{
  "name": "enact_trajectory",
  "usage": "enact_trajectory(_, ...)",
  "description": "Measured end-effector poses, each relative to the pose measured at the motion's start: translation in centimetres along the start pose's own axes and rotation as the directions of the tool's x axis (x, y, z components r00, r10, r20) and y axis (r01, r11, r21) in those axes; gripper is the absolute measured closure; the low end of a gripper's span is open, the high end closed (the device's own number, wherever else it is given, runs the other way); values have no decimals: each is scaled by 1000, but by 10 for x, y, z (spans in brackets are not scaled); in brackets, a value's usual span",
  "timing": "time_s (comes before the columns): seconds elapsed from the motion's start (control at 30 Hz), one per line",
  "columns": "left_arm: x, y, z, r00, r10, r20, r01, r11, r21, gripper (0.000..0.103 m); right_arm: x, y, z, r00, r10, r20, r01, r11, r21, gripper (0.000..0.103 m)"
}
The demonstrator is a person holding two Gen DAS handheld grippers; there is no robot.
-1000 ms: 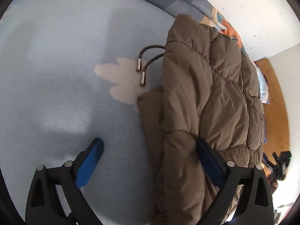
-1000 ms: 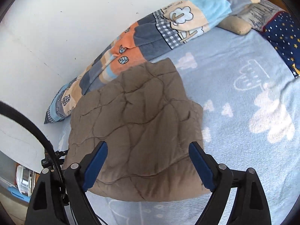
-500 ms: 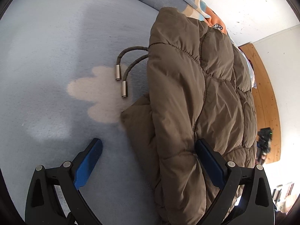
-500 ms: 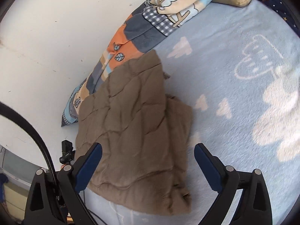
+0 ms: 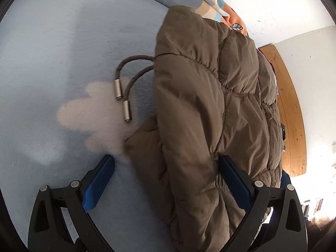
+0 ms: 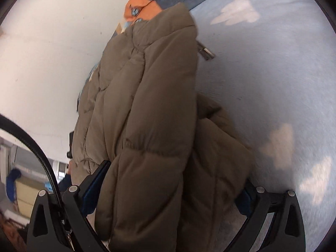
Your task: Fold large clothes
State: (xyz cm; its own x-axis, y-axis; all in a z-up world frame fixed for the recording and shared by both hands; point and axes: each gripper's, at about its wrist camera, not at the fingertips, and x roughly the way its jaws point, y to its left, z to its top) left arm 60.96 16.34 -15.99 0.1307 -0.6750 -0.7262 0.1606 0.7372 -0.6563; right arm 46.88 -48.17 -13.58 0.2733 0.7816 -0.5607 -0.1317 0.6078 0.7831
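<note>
Both tongs released, mine: left tongs (image 5: 166,166) and right tongs (image 6: 174,180) straddle the folded brown jacket (image 5: 210,113) | jacket on the bed (image 5: 52,52) | drawstrings (image 5: 124,88) beside it | patchwork pillow (image 6: 147,4) at bed's far edge

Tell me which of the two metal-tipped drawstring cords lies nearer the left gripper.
The lower grey drawstring cord, whose metal tip rests on the pale cloud patch closest to the left gripper; the other cord's tip sits farther up.
</note>
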Motion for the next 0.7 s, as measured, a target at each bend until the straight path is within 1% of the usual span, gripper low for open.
enact_trajectory(0.07, 4, -1, 8, 1000, -8, -11, 8, 1000, -2, 4, 9, 6, 7, 999, -3, -42, 1, 999, -38, 0)
enact_trajectory(0.13, 7, -2, 15, 1000, -2, -19, 2, 1000, -2, 6, 18, 11, 13, 996, -26, -81, 21, 997, -71, 0)
enact_trajectory(0.2, 9, -8, 18, 999, 18, -28, -18, 1000, 8, 12, 24, 15, 18, 995, -44, -92, 36, 996, -85, 0)
enact_trajectory(0.23, 9, -11, 21, 999, 28, -28, -28, 999, 18, 17, 29, 17, 22, 994, -59, -93, 50, 994, -93, 0)
enact_trajectory(0.27, 8, -14, 21, 999, 34, -26, -33, 999, 26, 22, 31, 20, 22, 993, -74, -89, 65, 992, -105, 0)
enact_trajectory(0.3, 6, -16, 22, 999, 35, -25, -35, 999, 33, 24, 30, 23, 20, 993, -85, -82, 75, 990, -119, 0)
enact_trajectory(0.37, 6, -22, 23, 999, 35, -7, -35, 999, 34, 34, 28, 30, 12, 994, -91, -62, 80, 984, -158, 12)
enact_trajectory(0.4, 6, -25, 23, 1000, 31, 3, -31, 999, 38, 39, 26, 33, 9, 996, -68, -56, 58, 984, -168, 23)
enact_trajectory(0.43, 5, -28, 19, 1000, 2, 13, -2, 999, 42, 59, 24, 37, 5, 998, -56, -38, 48, 982, -183, 27)
enact_trajectory(0.47, 5, -34, 19, 999, -6, 35, 5, 999, 37, 61, 22, 42, 0, 998, -57, -22, 52, 979, -200, 29)
enact_trajectory(0.53, 8, -44, 16, 999, 29, 43, -32, 997, 75, 61, 18, 49, -9, 998, -61, 2, 60, 971, -232, 34)
enact_trajectory(0.6, 11, -38, 22, 999, 10, 31, -11, 999, 42, 60, 17, 52, -14, 997, -70, 18, 72, 969, -238, 34)
enact_trajectory(0.63, 14, -34, 24, 1000, 19, 24, -19, 1000, 25, 47, 20, 52, -11, 997, -73, 9, 73, 971, -229, 34)
enact_trajectory(0.67, 16, -30, 24, 999, 42, 14, -42, 999, 17, 32, 21, 51, -9, 998, -69, -3, 66, 972, -224, 34)
enact_trajectory(0.7, 17, -22, 22, 1000, 26, -1, -26, 1000, 2, 31, 21, 50, -8, 998, -69, -13, 64, 973, -220, 28)
